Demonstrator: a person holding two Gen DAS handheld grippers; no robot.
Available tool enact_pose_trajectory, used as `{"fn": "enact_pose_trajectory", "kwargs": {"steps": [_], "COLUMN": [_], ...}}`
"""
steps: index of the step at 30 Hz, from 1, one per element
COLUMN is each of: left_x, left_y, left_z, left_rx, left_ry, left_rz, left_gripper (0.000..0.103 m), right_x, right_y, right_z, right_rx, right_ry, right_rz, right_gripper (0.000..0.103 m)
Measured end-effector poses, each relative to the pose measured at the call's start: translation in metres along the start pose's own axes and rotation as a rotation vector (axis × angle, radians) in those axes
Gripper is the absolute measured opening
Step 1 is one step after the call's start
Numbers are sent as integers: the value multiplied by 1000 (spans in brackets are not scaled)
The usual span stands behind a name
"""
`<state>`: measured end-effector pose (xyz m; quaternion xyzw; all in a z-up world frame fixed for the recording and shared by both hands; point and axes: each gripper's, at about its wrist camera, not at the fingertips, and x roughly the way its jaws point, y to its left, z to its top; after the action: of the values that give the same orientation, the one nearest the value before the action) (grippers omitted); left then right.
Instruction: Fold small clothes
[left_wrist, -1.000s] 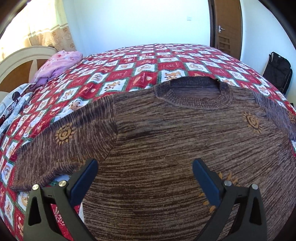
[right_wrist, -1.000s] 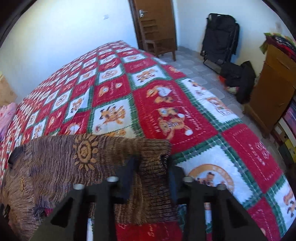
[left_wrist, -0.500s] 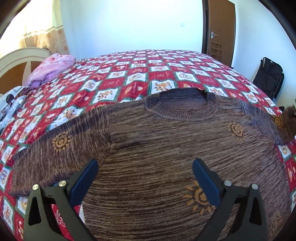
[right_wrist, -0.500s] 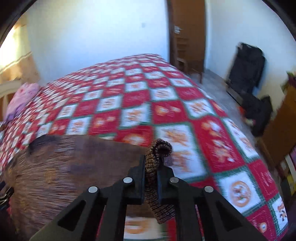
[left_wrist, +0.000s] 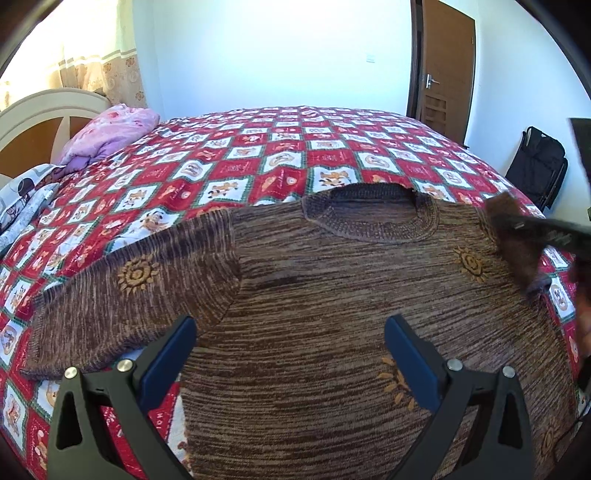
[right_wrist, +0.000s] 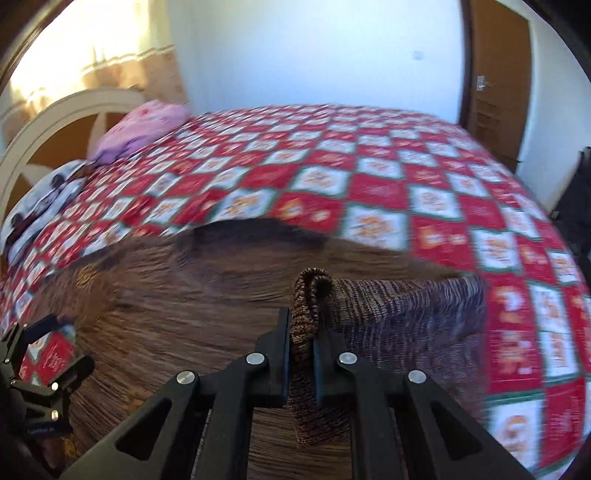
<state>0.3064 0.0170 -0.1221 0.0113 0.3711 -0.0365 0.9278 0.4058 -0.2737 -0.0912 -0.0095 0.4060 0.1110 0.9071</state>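
A brown knitted sweater (left_wrist: 332, 302) with orange sun motifs lies flat, collar away from me, on a red and white patchwork bedspread (left_wrist: 258, 155). Its left sleeve (left_wrist: 122, 295) lies spread out. My left gripper (left_wrist: 290, 354) is open and empty above the sweater's lower body. My right gripper (right_wrist: 301, 347) is shut on the cuff of the sweater's right sleeve (right_wrist: 308, 295) and holds it lifted above the body (right_wrist: 184, 314). The right gripper and the lifted sleeve (left_wrist: 517, 251) show at the right edge of the left wrist view.
A pink bundle (left_wrist: 110, 129) and a patterned pillow (left_wrist: 26, 199) lie by the headboard (left_wrist: 33, 122) at the far left. A brown door (left_wrist: 443, 70) and a black bag (left_wrist: 535, 162) on the floor stand beyond the bed's right side.
My right gripper has lifted the right sleeve and carried it left over the sweater's body. My left gripper has stayed open and drawn back a little.
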Motion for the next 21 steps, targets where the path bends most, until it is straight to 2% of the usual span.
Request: {"fn": "enact_pose_trajectory", "kwargs": {"steps": [2, 4, 5, 6, 8, 10, 12, 17, 21], "left_x": [-3, -4, -5, -5, -6, -7, -7, 6, 27], "left_y": [0, 0, -1, -3, -8, -17, -31, -67, -96], "left_z": [0, 0, 1, 1, 2, 4, 8, 20, 27], "left_rx": [6, 16, 22, 29, 50, 75, 103, 141, 179], "left_ry": [-4, -3, -2, 1, 3, 5, 7, 48, 75], "left_rz": [4, 2, -1, -3, -12, -31, -63, -128, -156], "left_gripper": [103, 103, 103, 103, 103, 103, 96, 95, 79], "right_x": [14, 25, 28, 27, 13, -2, -24, -67, -77], "right_y": [13, 16, 16, 13, 0, -15, -40, -103, -125], "right_z": [-5, -11, -14, -18, -28, -34, -44, -72, -89], "right_rx": [6, 18, 22, 33, 61, 67, 104, 195, 207], "right_ry": [19, 59, 76, 93, 73, 58, 13, -82, -121], "right_rz": [66, 111, 128, 149, 171, 153, 123, -48, -121], "right_gripper": [10, 24, 55, 78, 78, 78, 78, 78, 78]}}
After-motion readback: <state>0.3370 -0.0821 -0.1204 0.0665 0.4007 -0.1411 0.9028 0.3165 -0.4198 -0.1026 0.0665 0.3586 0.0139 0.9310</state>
